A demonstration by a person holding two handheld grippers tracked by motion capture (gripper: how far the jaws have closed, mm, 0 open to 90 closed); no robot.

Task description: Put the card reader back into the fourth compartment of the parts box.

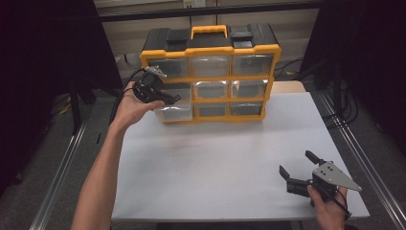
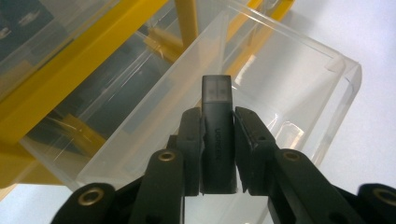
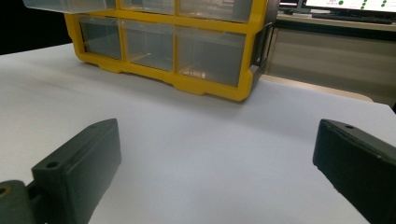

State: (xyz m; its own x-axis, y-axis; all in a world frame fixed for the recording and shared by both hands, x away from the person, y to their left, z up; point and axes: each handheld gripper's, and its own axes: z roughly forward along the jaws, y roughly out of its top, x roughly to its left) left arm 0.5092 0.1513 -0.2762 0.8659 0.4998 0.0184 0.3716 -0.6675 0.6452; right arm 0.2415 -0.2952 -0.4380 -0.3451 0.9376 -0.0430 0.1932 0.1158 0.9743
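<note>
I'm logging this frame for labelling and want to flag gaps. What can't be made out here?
- Lower end of the dark USB stick: left gripper view, hidden between the left gripper jaws.
- Contents of the organizer drawers: high view, glare and small size.
- Pulled-out clear drawer floor: left gripper view, partly blocked by the stick.
- Right gripper body: right gripper view, cut off by the bottom edge.

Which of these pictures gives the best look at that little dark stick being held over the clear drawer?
The left gripper view: the dark USB stick stands close up, clamped in the left hand-held gripper above the pulled-out clear drawer. In the high view that gripper hides the stick. The right gripper view faces the yellow organizer from afar.
</note>
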